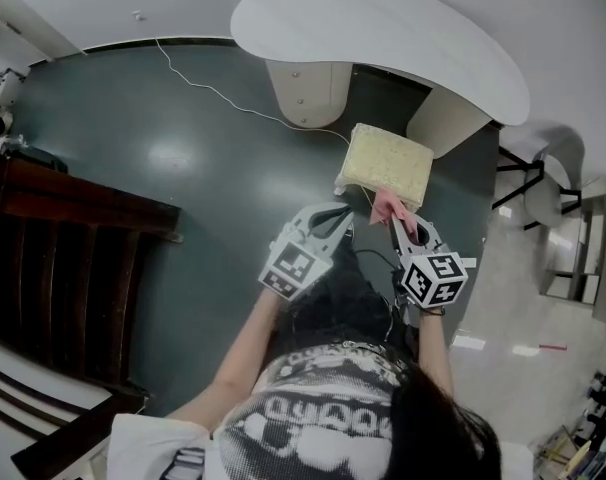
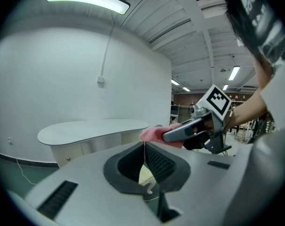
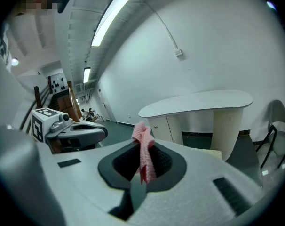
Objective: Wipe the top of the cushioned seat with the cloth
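Head view has the cushioned seat (image 1: 386, 163) sitting on the dark green floor (image 1: 183, 168), right at the edge of the white curved bench (image 1: 383, 18) and between its 2 pedestals. Top of the seat is yellowish and nothing lies on it. The pink cloth (image 1: 386, 206) hangs just at the near edge of the seat, but you can't tell from up there whether it's touching.

The right gripper view clears up the grip: the right tongs (image 3: 143, 150) are clamped on the cloth, which bunches up above the tips and droops down between the pads. A sliver of the seat shows low at the right of that view, under the bench.

The left gripper view shows the left tongs (image 2: 145, 147) closed together with nothing in them, and only a bit of yellow seat peeking through the slot behind the tips. It also catches the other gripper from the side, cloth sticking out the front.

Only the head view shows the rest: a thin white cable (image 1: 213, 90) snaking across the floor, dark wooden furniture (image 1: 63, 268) at the left, and a chair (image 1: 543, 183) off to the right. Both grippers sit side by side, near each other, between the person and the seat.
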A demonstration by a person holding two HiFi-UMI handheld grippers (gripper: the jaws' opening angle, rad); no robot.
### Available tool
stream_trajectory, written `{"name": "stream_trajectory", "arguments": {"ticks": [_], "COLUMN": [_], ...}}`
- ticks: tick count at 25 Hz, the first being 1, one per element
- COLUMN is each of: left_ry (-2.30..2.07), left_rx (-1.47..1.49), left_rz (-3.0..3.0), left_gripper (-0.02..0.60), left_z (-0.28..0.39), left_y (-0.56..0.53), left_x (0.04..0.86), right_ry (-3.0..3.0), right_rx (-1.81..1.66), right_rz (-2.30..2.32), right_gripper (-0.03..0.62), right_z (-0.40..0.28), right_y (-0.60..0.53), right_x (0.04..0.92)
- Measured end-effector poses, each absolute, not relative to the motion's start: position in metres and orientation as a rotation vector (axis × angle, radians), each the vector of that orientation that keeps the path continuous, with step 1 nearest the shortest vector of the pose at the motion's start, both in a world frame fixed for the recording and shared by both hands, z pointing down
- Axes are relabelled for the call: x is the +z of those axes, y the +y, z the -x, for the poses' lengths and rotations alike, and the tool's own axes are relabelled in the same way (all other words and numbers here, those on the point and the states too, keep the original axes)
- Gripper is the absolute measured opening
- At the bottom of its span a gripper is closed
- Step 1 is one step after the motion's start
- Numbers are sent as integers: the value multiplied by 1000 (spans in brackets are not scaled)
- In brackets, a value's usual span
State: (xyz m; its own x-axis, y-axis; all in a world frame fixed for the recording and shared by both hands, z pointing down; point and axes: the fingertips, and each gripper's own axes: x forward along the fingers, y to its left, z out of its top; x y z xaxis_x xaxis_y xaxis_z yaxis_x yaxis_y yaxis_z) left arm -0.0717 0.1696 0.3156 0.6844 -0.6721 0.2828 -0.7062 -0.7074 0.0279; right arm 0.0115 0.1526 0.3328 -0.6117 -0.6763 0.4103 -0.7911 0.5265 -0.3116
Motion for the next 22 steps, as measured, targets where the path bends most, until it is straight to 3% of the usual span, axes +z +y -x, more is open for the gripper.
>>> {"name": "stream_trajectory", "arguments": {"ticks": [22], "left_ry": [-1100], "left_rx": [545], "left_rz": [-2752], "left_gripper": [7], "left_z": [55], "left_y": [-17], "left_x": [372], "right_ry": [-2424], "right_rx": [855], "right_rz": [-1218], "right_gripper": [9], "right_z": [-38], "right_y": [-58], "right_x": [449]}}
